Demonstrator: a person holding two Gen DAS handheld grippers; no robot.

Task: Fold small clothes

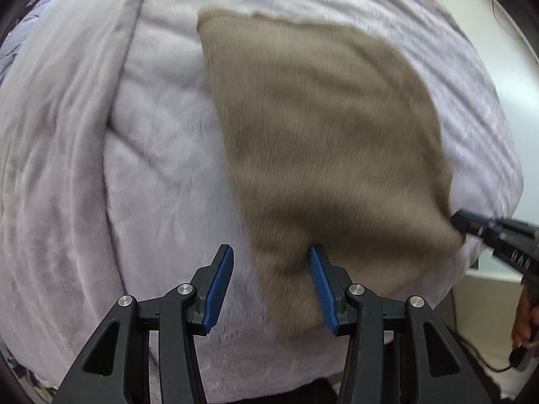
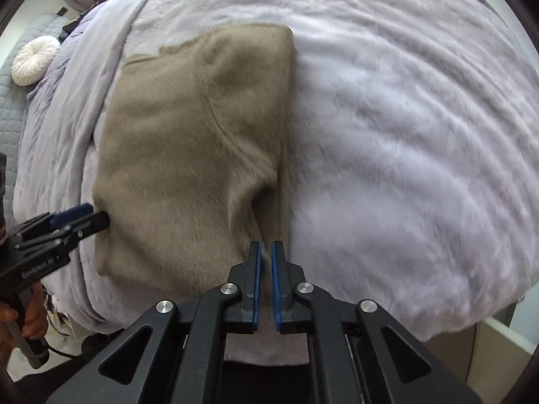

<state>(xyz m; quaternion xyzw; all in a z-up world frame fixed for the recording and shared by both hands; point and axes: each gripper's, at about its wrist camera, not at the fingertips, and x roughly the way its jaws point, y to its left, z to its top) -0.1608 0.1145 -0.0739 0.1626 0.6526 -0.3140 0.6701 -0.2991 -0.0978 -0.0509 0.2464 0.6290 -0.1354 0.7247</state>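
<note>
Knit (image 2: 188, 155) lies flat on the blanket (image 2: 404, 134), tan, already doubled, near the bed's front edge. Soft, light, limp; likely drags on the plush rather than sliding. Right gripper (image 2: 266, 252) has its fingers nearly together at the knit's near right corner; cloth between the pads is probable, blur hides it. Left gripper (image 1: 271, 259) has its fingers apart, straddling the near left edge, not clamped. Best hold: near corners. Open blanket beyond and to the right; cushion (image 2: 33, 60) well apart
</note>
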